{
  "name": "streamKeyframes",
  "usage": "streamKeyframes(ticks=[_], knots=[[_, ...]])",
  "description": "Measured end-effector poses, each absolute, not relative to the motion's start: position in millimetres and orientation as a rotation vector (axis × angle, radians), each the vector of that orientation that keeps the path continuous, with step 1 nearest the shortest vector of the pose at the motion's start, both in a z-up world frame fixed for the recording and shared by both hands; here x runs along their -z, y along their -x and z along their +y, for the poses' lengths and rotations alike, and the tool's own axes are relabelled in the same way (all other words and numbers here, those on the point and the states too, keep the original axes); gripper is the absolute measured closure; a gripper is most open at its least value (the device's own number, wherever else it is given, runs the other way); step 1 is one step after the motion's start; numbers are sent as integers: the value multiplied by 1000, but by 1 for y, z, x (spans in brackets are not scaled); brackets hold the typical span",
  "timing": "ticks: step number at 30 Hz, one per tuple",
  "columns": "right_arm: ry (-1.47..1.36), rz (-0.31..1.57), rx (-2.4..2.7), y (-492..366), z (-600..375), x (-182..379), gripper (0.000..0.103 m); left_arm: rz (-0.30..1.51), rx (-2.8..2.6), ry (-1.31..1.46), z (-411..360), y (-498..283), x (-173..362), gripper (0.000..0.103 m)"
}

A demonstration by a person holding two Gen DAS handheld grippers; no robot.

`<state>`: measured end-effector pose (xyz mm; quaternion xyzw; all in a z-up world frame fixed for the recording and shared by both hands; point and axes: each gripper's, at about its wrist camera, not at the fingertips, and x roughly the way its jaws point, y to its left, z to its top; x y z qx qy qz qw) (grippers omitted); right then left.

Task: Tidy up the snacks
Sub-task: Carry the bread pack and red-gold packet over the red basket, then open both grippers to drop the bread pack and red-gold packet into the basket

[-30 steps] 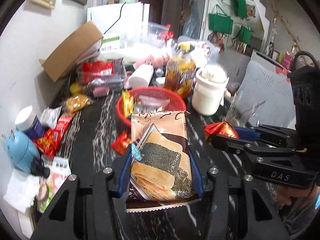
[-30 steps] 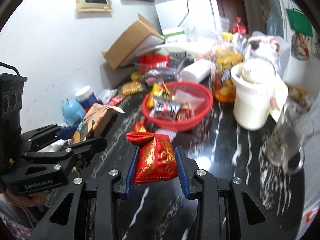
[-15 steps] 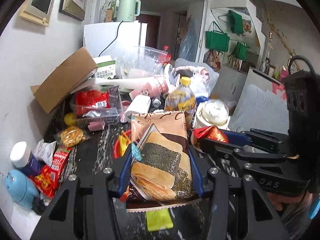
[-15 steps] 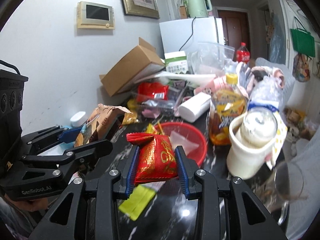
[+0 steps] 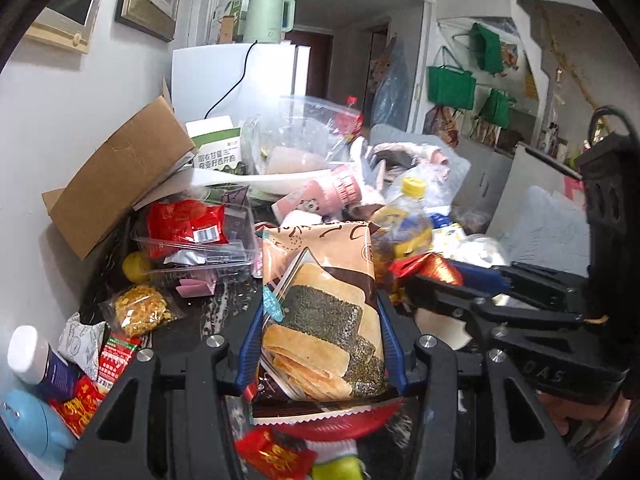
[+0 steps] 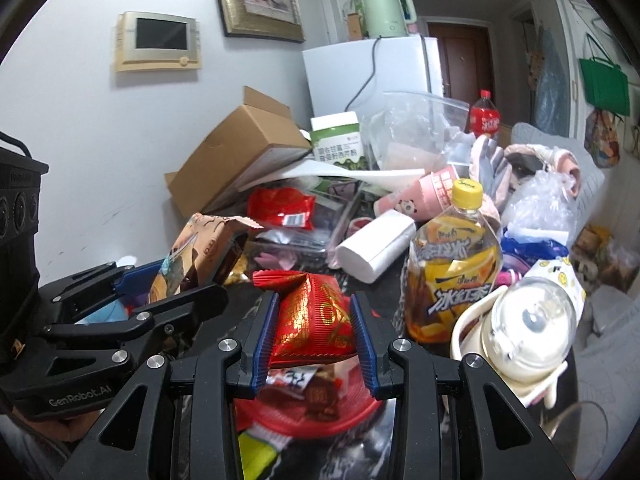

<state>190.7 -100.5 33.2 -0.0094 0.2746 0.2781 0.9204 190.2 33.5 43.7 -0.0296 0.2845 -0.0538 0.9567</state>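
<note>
The left tool (image 5: 320, 344) pinches the seaweed cracker pack (image 5: 320, 320); the right tool (image 6: 316, 336) pinches a red candy bag (image 6: 316, 320) — both above the red basket (image 6: 304, 412); next, let go gently.

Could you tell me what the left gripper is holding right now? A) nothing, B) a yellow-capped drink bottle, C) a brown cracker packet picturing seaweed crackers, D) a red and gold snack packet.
C: the left gripper is shut on the brown cracker packet, while the red and gold snack packet sits in the right gripper.
</note>
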Motion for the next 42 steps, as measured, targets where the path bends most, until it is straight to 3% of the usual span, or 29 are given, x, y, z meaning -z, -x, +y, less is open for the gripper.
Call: streamKeyframes(ticks=[16,30,35,42], knots=[[110,750,-509,-238,-79,24,67,827,69,29,38,-248,31,53],[149,856,-470,-250,-68,47,65,881,21,15,45,-262,44,52],[162,831,-436,-246,-72,39,47,905,-13,-6,45,-263,45,48],[171,776,-438,-233,-77,21,42,905,-47,-30,38,-260,42,42]])
